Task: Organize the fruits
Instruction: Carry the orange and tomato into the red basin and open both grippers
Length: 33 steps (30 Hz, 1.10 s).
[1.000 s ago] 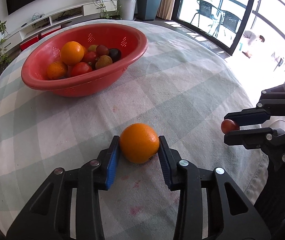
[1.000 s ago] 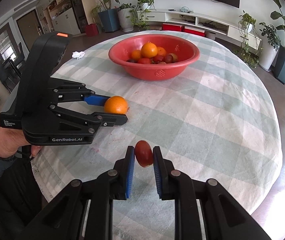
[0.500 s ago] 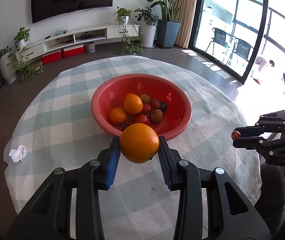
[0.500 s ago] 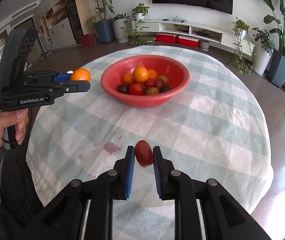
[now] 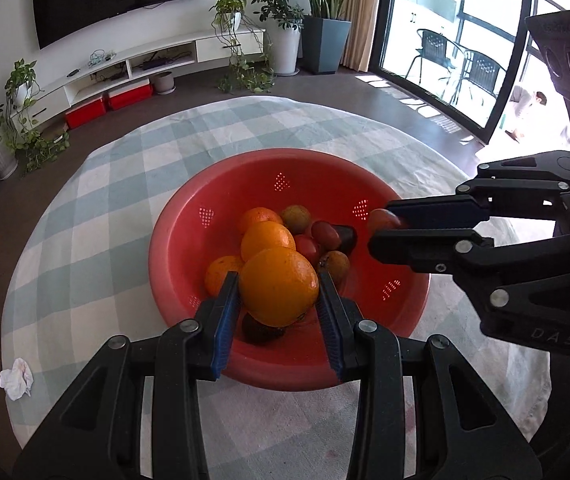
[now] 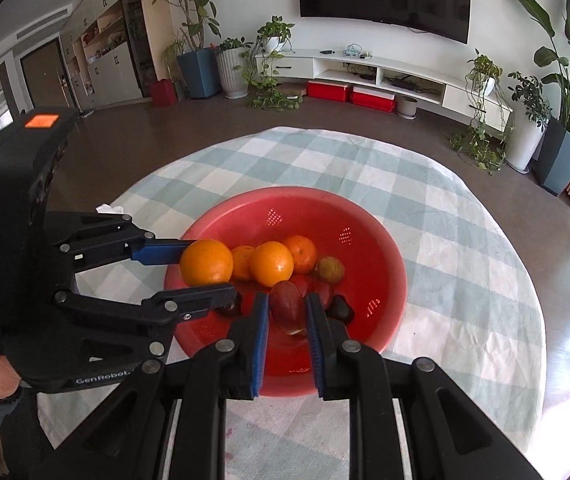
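My left gripper [image 5: 278, 294] is shut on a large orange [image 5: 279, 286] and holds it above the near side of the red colander bowl [image 5: 189, 216]. It also shows in the right wrist view [image 6: 205, 276], with the orange [image 6: 206, 262]. My right gripper [image 6: 287, 307] is shut on a small red tomato [image 6: 287, 306] above the bowl [image 6: 385, 240]. In the left wrist view the right gripper [image 5: 381, 224] holds the tomato [image 5: 381, 220] over the bowl's right side. The bowl holds several oranges, tomatoes and dark fruits.
The bowl sits on a round table with a green-and-white checked cloth [image 5: 97, 216]. A crumpled white tissue [image 5: 16, 374] lies near the left table edge. Pink stains mark the cloth near me [image 6: 229, 434]. Plants and a TV cabinet stand beyond.
Both grippers have lifted their fruits from the near table area and moved forward until they hang over the red bowl. The grips have not changed.
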Each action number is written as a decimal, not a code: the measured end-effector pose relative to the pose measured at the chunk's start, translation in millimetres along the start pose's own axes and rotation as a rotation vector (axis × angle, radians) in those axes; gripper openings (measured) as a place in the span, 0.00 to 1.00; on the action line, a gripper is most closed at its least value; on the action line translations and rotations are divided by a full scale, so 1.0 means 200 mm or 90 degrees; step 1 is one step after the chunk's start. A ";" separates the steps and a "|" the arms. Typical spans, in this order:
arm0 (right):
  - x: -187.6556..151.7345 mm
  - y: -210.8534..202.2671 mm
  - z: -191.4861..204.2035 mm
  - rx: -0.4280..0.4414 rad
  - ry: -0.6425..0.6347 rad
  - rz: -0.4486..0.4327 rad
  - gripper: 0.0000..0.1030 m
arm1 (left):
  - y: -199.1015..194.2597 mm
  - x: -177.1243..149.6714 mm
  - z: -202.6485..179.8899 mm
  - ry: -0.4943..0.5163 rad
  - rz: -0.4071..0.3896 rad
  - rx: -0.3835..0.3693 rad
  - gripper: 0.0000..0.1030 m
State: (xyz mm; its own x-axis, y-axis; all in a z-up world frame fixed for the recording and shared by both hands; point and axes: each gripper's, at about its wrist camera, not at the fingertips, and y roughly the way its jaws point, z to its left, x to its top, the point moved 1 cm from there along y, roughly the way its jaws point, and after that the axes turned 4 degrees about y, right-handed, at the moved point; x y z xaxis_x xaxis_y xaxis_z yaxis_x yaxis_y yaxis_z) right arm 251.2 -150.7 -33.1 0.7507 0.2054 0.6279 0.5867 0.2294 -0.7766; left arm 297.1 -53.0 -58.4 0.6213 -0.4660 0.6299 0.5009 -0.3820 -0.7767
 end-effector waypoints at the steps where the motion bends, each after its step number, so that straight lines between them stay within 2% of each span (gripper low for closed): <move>1: 0.00 0.04 0.00 -0.005 -0.005 0.012 0.20 | 0.02 0.00 -0.01 0.004 0.003 -0.001 0.34; 8: -0.06 0.17 -0.02 -0.025 -0.011 0.053 0.20 | 0.14 -0.05 -0.02 0.013 0.025 0.000 0.34; 19: -0.10 0.21 -0.05 -0.038 0.002 0.056 0.20 | 0.16 -0.04 -0.03 0.012 0.021 0.001 0.35; 20: -0.10 0.21 -0.05 -0.039 0.003 0.055 0.21 | 0.16 -0.04 -0.03 0.012 0.020 0.003 0.37; 22: -0.09 0.21 -0.05 -0.044 0.003 0.054 0.21 | 0.15 -0.04 -0.03 0.014 0.016 0.014 0.48; 25: -0.09 0.20 -0.06 -0.042 0.008 0.053 0.21 | 0.15 -0.04 -0.02 0.008 0.013 0.012 0.55; 30: -0.09 0.19 -0.07 -0.046 0.012 0.045 0.25 | 0.12 -0.04 -0.02 0.008 0.008 0.012 0.57; 32: -0.09 0.18 -0.07 -0.049 0.014 0.038 0.33 | 0.10 -0.04 -0.02 0.008 0.003 0.018 0.58; 33: -0.09 0.17 -0.08 -0.051 0.017 0.033 0.35 | 0.08 -0.04 -0.02 0.006 -0.002 0.021 0.64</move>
State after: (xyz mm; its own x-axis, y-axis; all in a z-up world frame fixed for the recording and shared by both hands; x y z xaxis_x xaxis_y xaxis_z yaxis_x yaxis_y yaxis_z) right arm 262.8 -161.1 -71.8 0.7876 0.1891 0.5864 0.5689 0.1424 -0.8100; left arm 297.8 -57.7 -76.1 0.6133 -0.4727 0.6328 0.5232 -0.3571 -0.7738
